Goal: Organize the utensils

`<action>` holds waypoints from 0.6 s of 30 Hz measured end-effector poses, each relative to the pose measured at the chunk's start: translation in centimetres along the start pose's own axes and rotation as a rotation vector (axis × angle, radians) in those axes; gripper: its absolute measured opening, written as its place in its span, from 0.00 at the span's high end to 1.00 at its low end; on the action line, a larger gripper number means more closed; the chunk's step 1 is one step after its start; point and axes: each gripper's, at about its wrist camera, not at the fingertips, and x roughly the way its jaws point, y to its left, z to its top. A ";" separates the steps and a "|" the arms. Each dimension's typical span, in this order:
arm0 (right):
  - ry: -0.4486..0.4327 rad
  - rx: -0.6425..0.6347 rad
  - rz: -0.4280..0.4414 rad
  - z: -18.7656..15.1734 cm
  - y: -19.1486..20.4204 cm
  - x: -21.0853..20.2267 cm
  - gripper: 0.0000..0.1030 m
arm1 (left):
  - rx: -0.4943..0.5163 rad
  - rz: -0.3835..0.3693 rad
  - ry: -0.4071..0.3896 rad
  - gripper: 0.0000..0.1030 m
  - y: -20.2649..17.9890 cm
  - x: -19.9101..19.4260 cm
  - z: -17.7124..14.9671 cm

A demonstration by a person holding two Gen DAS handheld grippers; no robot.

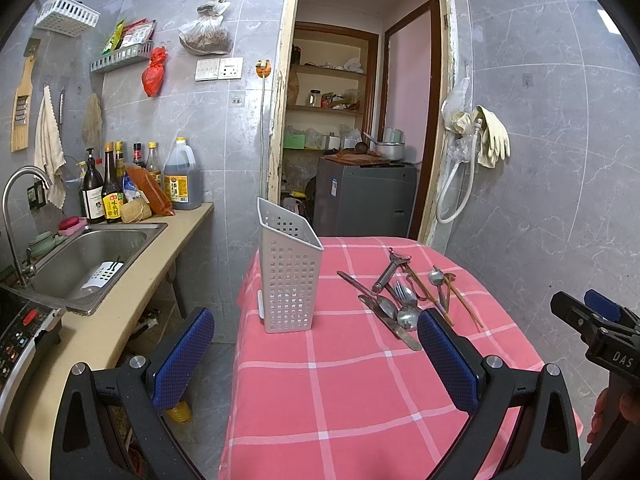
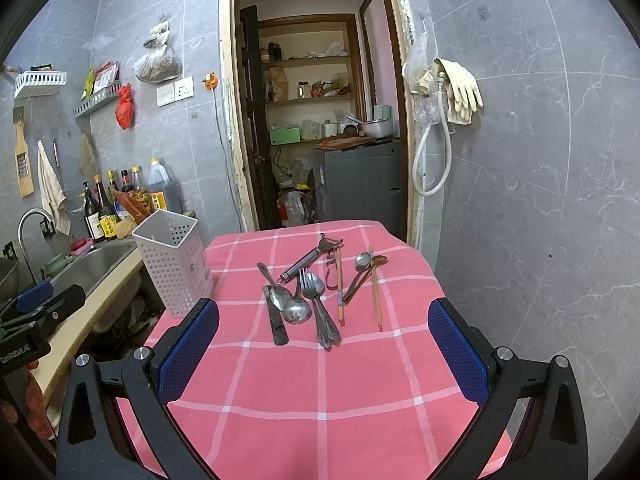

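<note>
Both grippers are held wide apart with nothing between the pads: the left gripper (image 1: 316, 344) and the right gripper (image 2: 324, 344). Beyond, the utensil pile (image 2: 316, 292) is spread on the pink checked tablecloth (image 2: 320, 392), the white perforated holder (image 1: 289, 276) upright to its left. Only the left view shows the sink basin (image 1: 88, 252); its inside is barely seen from the right.

Perforated white plastic caddy (image 2: 174, 263), dull worn metal cutlery (image 2: 304, 300), wooden chopsticks (image 2: 376, 292), checked pink cloth tablecloth (image 2: 320, 380)
</note>
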 end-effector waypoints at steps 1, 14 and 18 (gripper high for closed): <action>-0.003 0.003 0.000 0.1 -0.2 0.1 0.01 | -0.002 -0.002 0.000 0.01 0.0 0.0 0.0; -0.062 -0.013 0.021 4.0 -1.3 1.0 0.01 | -0.004 -0.005 -0.038 0.01 -2.1 1.0 0.2; -0.072 -0.026 0.037 5.4 -1.9 2.6 0.01 | -0.014 -0.011 -0.039 0.01 -3.3 3.3 2.0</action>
